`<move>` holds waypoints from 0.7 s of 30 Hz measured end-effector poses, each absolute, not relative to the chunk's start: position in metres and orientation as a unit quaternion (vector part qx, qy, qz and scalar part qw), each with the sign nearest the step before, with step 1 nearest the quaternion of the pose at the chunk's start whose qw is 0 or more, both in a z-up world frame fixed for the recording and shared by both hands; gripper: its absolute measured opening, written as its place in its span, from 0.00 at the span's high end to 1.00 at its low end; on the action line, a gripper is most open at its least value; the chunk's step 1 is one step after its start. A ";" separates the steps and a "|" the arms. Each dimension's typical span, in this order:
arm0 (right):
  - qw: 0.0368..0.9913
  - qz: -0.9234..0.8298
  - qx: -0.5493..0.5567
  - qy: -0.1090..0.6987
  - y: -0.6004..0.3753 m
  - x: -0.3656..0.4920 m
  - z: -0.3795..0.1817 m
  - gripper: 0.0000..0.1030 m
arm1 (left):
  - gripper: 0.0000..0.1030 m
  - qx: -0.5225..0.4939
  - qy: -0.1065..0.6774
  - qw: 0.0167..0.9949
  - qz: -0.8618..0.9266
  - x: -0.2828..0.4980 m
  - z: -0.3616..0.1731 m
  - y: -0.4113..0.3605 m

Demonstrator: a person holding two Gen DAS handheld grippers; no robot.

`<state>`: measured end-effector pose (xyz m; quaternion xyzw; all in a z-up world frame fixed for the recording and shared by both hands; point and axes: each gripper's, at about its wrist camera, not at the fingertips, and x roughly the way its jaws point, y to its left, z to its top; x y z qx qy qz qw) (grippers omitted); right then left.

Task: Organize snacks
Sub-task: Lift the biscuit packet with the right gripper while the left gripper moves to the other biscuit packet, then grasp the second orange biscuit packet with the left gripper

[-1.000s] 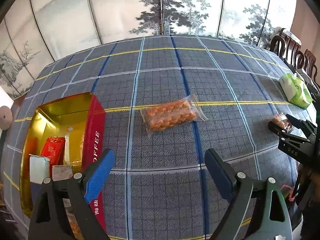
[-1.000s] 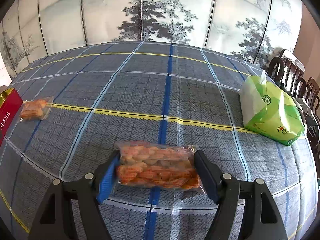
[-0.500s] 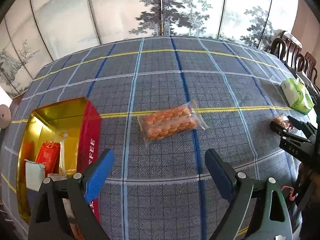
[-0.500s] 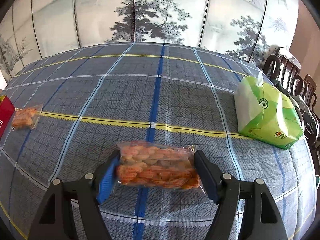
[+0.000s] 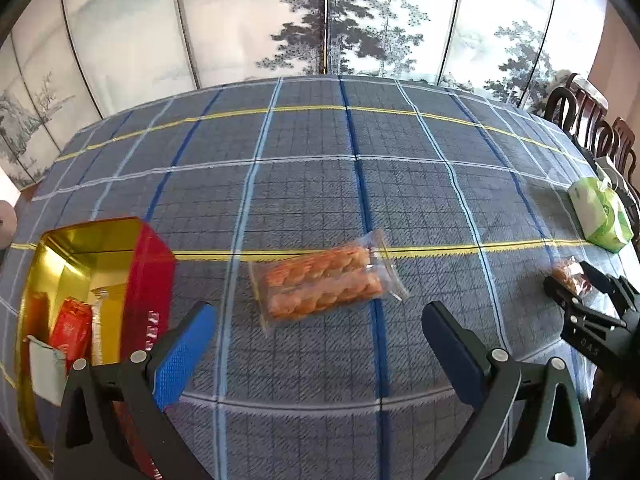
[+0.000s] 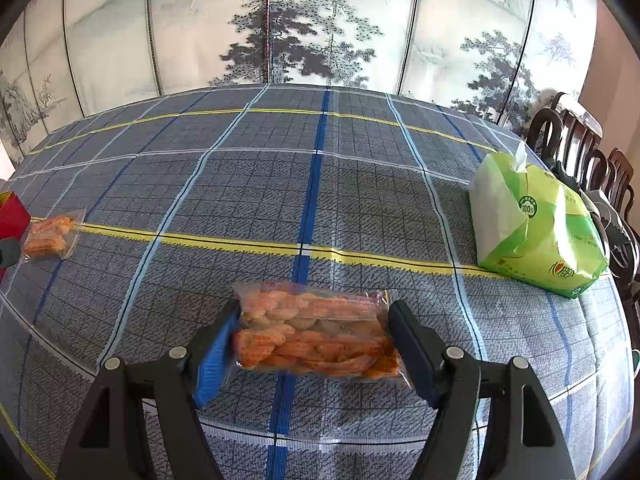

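Note:
A clear bag of orange snacks (image 5: 324, 284) lies flat on the plaid tablecloth, just beyond my left gripper (image 5: 318, 320). That gripper's jaws are opening wide and nothing is between them. To its left stands an open red tin (image 5: 152, 264) with a gold inside, holding a red packet (image 5: 74, 328) and a white one. My right gripper (image 6: 312, 336) is shut on a second bag of orange snacks (image 6: 316, 328), with a pad against each end. From the left wrist view the right gripper (image 5: 576, 288) shows at the far right. The first bag (image 6: 50, 236) shows small at the left.
A green tissue pack (image 6: 532, 232) sits at the table's right side, also seen as the tissue pack (image 5: 600, 216). Dark wooden chairs (image 6: 580, 152) line the right edge. A painted folding screen (image 6: 280, 32) stands behind the table.
The left view has shifted right, so the tin sits further left and the loose bag is more centred between the fingers. The left jaws have spread wider. The right gripper still grips its bag.

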<state>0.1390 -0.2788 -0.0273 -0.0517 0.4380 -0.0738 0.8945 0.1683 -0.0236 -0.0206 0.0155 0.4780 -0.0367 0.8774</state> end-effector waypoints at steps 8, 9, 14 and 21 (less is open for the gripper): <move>0.894 -0.072 -0.049 0.439 -0.278 0.139 -0.029 0.25 | 0.01 0.002 0.492 0.870 -0.020 0.188 -0.033 -0.021; 0.894 -0.072 -0.049 0.439 -0.277 0.139 -0.030 0.25 | 0.01 0.000 0.493 0.870 -0.020 0.190 -0.034 -0.021; 0.894 -0.071 -0.048 0.439 -0.278 0.139 -0.030 0.25 | 0.01 0.000 0.497 0.868 -0.018 0.197 -0.043 -0.022; 0.894 -0.071 -0.048 0.439 -0.277 0.139 -0.030 0.25 | 0.01 -0.022 0.512 0.858 -0.020 0.204 -0.057 -0.018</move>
